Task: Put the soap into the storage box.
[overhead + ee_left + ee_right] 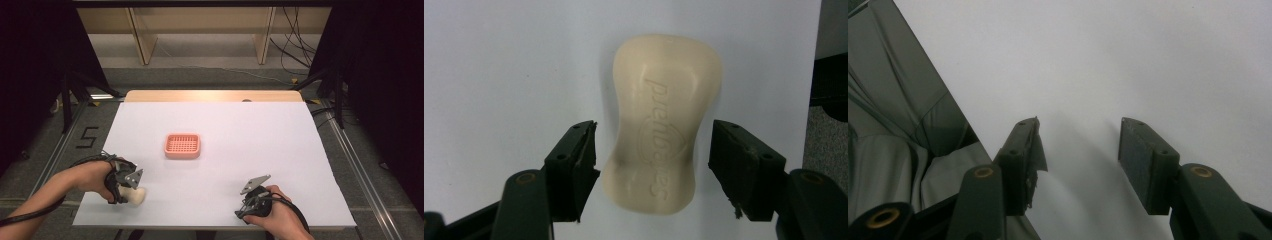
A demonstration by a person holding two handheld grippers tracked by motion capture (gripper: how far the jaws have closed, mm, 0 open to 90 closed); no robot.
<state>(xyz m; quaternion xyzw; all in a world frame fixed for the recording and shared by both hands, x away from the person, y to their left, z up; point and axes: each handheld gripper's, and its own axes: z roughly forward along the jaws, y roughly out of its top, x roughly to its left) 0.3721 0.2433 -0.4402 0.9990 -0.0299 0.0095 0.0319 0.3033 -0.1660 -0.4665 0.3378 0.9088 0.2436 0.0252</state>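
Cream soap bar, flat, near pink dish

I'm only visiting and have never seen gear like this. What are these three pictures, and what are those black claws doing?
No robot here: a person holds a hand tool, a gripper, in each hand. The high view looks down on a white table with a pink slotted soap dish in the middle. The other two pictures come from cameras riding on each gripper. The left gripper is open, its jaws either side of a cream soap bar lying on the table, not yet squeezing it. The right gripper is open above bare table, holding nothing.
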